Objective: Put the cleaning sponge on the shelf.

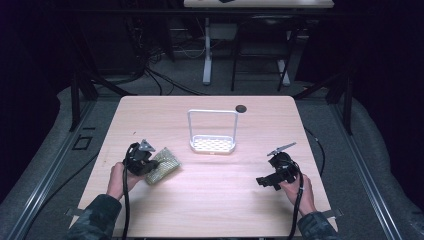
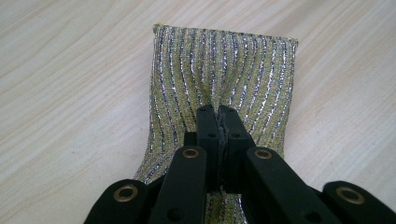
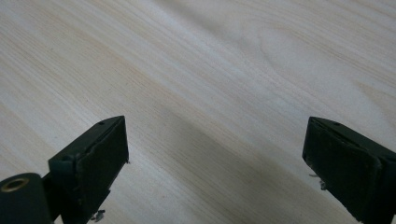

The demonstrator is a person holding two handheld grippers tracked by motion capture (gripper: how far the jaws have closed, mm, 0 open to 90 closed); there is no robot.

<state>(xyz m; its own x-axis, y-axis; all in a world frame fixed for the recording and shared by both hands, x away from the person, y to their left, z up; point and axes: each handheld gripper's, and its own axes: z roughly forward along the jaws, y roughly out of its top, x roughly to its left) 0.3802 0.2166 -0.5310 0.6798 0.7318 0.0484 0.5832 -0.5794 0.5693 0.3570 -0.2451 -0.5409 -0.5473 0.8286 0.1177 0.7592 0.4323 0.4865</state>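
On the pale wood table, w/ a white wire rack standing at centre, the striped yellow-green cloth lies at front left, long axis running away from the left gripper, whose jaws pinch its near-middle fabric, while the right gripper hovers over bare wood, jaws wide apart.

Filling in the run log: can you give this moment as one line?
left gripper: shut on striped sponge cloth | right gripper: open over bare table | white rack: untouched
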